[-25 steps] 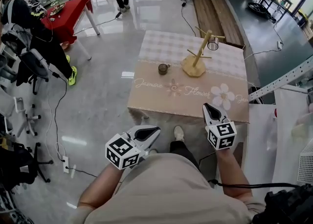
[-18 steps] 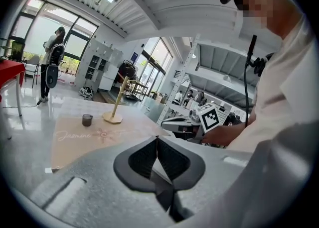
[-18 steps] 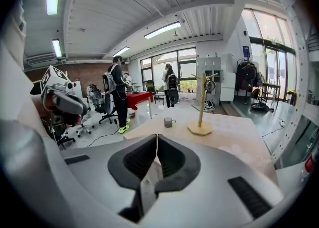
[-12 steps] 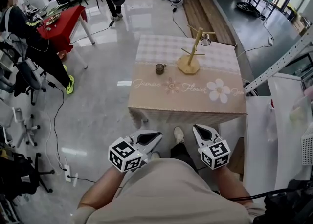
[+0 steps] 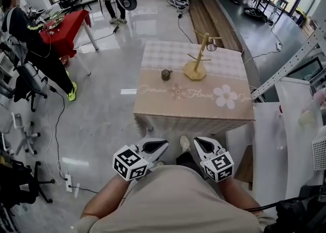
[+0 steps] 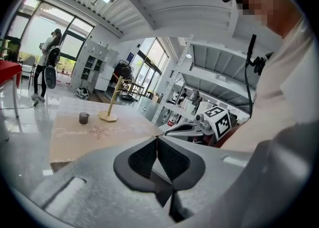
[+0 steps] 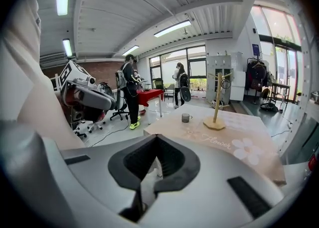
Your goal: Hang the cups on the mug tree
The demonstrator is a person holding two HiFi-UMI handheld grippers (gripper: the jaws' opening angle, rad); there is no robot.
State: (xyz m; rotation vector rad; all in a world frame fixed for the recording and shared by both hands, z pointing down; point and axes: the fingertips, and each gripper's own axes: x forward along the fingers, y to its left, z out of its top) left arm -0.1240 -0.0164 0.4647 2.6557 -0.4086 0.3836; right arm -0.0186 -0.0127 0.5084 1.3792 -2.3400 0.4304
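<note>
A wooden mug tree stands on the beige flowered tablecloth, with one glass cup hanging on its right peg. A second dark glass cup stands on the cloth to the tree's left. My left gripper and right gripper are held close to my torso, short of the table's front edge, both shut and empty. In the left gripper view the cup and tree lie far ahead. The right gripper view shows the cup and the tree too.
A red table and office chairs stand at the left, with people near them. White shelving is at my right. Cables trail across the glossy floor. Wooden planks lie behind the table.
Both grippers have drawn back toward my body; the right one left the table's front edge. The table now sits farther up in the head view.
</note>
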